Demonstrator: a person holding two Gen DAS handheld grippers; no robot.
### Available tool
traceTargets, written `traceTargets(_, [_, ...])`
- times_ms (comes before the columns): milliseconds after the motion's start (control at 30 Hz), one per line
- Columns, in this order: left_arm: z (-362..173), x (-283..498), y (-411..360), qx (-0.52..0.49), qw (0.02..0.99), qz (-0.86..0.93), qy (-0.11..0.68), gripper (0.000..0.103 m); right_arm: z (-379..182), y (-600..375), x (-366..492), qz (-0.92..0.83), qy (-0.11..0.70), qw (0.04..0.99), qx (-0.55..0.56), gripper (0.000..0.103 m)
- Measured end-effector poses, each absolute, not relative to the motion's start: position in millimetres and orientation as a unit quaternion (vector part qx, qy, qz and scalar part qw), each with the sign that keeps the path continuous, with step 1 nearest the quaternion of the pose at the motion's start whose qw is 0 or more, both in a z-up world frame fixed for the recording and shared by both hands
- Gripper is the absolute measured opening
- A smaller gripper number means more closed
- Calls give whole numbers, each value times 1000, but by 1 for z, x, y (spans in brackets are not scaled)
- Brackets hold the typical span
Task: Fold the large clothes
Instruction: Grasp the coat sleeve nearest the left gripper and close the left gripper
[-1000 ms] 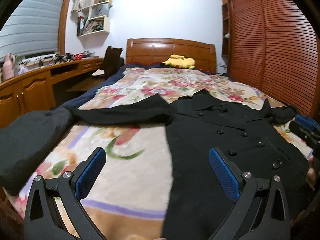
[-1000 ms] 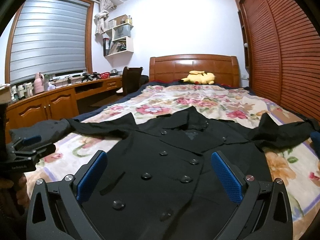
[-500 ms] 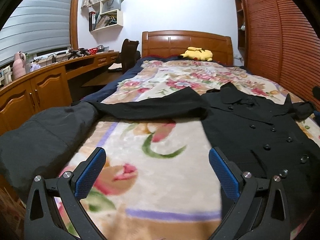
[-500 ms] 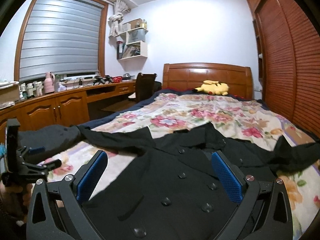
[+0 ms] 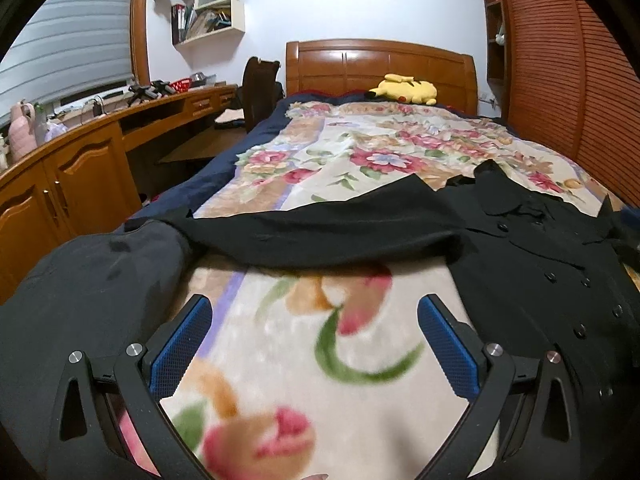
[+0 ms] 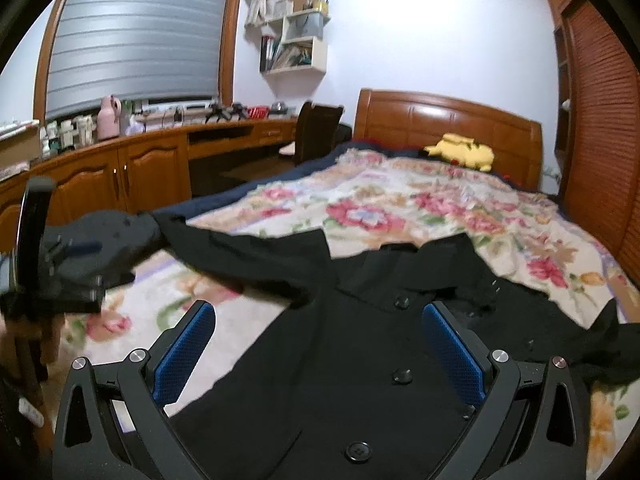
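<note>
A black double-breasted coat (image 5: 552,264) lies face up on the floral bedspread (image 5: 380,152), buttons showing. Its sleeve (image 5: 320,236) stretches left across the bed toward a dark grey garment (image 5: 88,288) at the bed's left edge. My left gripper (image 5: 316,340) hangs open over bare bedspread, just in front of that sleeve, nothing between its fingers. In the right wrist view my right gripper (image 6: 320,344) is open above the coat (image 6: 360,364) body near its buttons. The left gripper (image 6: 44,272) shows at the far left there, in a hand.
A yellow plush toy (image 5: 404,88) lies by the wooden headboard (image 5: 380,68). A long wooden desk (image 5: 80,160) with clutter and a dark chair (image 5: 260,88) run along the left. A louvred wardrobe (image 5: 568,80) stands on the right.
Both grippers have swung left. The left one has left the coat's body and now faces the outstretched sleeve and grey garment. Both stayed open.
</note>
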State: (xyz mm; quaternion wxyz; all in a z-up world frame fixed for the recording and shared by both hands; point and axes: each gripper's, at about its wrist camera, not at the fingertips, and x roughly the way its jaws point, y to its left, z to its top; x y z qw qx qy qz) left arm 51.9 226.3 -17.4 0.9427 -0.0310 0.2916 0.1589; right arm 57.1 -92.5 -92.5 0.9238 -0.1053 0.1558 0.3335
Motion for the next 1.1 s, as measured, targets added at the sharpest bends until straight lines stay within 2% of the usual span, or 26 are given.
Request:
traceTargets(400, [-50, 136, 288, -45, 917, 147, 368, 103, -153, -65, 130, 317, 229, 910, -140, 103])
traceTargets(567, [-64, 158, 324, -95, 903, 152, 389, 85, -150, -41, 126, 317, 228, 908, -150, 103])
traceTargets(600, [-66, 161, 328, -105, 901, 153, 392, 85, -150, -38, 129, 317, 230, 908, -150, 103])
traceTargets(1100, [-88, 196, 350, -124, 870, 178, 442, 85, -150, -39, 110, 315, 236, 906, -156, 103])
